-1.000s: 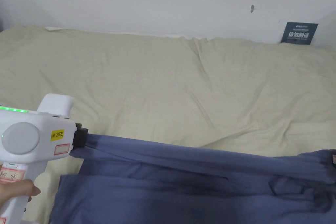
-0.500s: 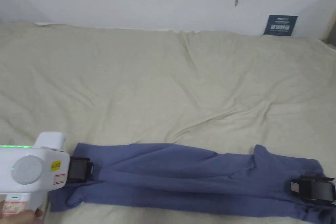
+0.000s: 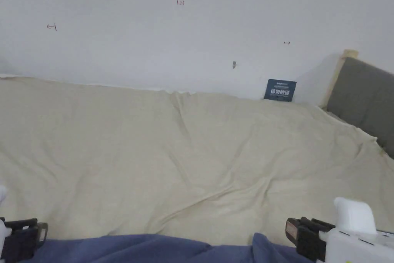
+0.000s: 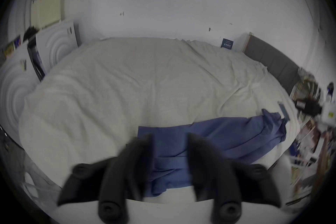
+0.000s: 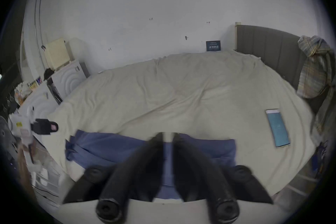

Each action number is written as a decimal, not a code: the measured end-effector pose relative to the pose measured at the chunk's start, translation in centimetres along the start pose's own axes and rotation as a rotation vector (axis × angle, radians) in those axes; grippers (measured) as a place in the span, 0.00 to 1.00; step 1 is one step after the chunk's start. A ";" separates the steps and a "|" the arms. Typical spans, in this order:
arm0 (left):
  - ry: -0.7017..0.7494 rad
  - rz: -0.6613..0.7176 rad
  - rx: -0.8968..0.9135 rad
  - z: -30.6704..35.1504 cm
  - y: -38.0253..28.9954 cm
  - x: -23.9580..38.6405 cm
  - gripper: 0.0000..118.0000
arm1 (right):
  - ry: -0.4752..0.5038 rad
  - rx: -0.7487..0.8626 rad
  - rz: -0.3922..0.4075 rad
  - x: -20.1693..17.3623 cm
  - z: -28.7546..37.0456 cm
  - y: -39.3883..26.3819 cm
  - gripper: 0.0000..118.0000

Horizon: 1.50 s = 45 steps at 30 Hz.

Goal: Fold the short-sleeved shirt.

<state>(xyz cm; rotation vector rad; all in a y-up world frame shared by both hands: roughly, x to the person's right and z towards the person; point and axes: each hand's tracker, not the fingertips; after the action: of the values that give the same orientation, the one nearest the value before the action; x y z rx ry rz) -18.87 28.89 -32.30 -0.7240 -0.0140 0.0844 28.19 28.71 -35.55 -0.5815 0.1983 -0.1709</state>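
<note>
The blue short-sleeved shirt lies as a long folded band along the near edge of the bed, seen as shirt and shirt in the gripper views. My left gripper hovers above its left end, jaws wide apart and holding nothing; it shows as left gripper and left gripper elsewhere. My right gripper hangs over the shirt's right part with only a narrow gap between its jaws and no cloth in them. It also shows as right gripper and right gripper.
A wrinkled beige sheet covers the bed up to the white wall. A phone lies on the sheet right of the shirt. A grey headboard with a plaid garment stands at right, white cabinets at left.
The left gripper held the shirt's left end a second ago. Both grippers have since let go and drawn back off the shirt. The head camera has tilted up.
</note>
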 end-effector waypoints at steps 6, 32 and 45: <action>0.006 -0.017 -0.080 -1.5 -1.9 0.1 0.00 | 0.097 -0.100 -0.012 -2.6 -3.5 -2.6 0.00; -0.309 0.437 -0.216 -9.6 -5.4 -12.2 0.93 | 0.150 -0.299 0.083 -8.6 -10.2 -4.5 0.00; -0.484 0.584 -0.221 -10.3 -5.9 -14.5 0.94 | 0.116 -0.323 0.055 -7.8 -11.0 -4.5 0.00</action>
<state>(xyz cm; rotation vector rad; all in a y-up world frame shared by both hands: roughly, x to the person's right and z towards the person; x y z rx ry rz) -32.43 16.52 -35.86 -0.8961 -0.2787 0.8256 17.65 20.87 -41.01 -0.8871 0.3578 -0.1193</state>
